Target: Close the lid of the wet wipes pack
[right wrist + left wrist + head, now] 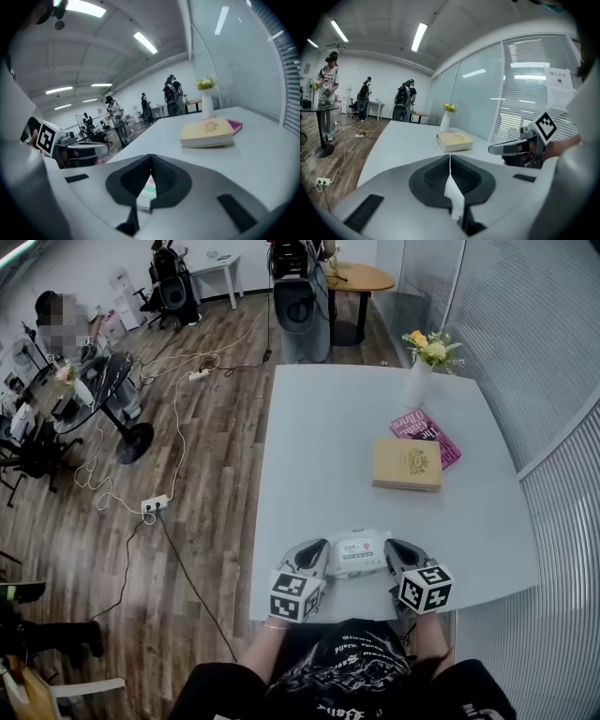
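Hard to call whether the closing step is about to start or just wrapping up. The wet wipes pack (359, 554) sits at the near edge of the surface (319, 446), right between the left gripper (317, 549) and the right gripper (396, 549). Its lid looks flat from the head view, but it's too small to swear it's snapped. Both sets of fingers (431, 178) are closed tip to tip. A white sliver shows in the gap behind each pair, green-printed on the right, and I can't tell if any film is actually pinched. Next move, I'd guess, is one closed tip pressing the stiffer lid down while the other steadies the pack. It's soft, squishy white film on a smooth matte grey top, so it could slide.
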Tool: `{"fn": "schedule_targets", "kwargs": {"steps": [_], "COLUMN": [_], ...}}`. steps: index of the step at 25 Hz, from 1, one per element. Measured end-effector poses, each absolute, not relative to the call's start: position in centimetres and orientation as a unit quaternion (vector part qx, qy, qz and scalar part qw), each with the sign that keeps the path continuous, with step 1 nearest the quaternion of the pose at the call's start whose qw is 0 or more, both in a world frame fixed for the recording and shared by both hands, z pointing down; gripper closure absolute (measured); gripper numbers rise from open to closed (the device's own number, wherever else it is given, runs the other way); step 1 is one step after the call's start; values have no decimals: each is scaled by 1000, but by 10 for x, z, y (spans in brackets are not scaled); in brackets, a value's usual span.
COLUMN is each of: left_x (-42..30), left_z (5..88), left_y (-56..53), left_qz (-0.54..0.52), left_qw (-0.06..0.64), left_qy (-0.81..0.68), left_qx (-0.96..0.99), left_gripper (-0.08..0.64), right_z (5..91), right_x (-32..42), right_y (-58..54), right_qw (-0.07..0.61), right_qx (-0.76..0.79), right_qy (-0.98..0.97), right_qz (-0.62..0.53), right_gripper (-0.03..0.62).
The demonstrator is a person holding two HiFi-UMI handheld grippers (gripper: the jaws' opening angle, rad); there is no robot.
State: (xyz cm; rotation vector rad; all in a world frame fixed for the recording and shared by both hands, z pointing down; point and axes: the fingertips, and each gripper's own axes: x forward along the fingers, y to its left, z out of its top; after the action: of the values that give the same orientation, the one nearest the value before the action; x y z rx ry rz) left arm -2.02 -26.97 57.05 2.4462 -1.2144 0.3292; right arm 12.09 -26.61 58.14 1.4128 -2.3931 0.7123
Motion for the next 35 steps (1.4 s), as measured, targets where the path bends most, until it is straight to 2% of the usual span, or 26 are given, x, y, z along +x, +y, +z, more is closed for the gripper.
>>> {"fn": "schedule_targets", "kwargs": {"steps": [6,10,35], "left_x": [-43,-50,-55], "left_z": [533,520,501], "left_y": [-260,-259,-265], "left_qz": [108,78,62], "left_qw": [110,110,85], "left_qy": [-481,-494,-503], "left_qx": [863,859,858], "left_gripper": [551,551,551], "right_z": [531,515,510], "right_x": [138,142,127], "right_y": [-255,-255,-259], "right_qw": [103,82,96], "right_qx": [558,584,587], "right_qy": [-810,-799,-801], "right_qz": [146,118,67], "right_gripper": [594,594,594]}}
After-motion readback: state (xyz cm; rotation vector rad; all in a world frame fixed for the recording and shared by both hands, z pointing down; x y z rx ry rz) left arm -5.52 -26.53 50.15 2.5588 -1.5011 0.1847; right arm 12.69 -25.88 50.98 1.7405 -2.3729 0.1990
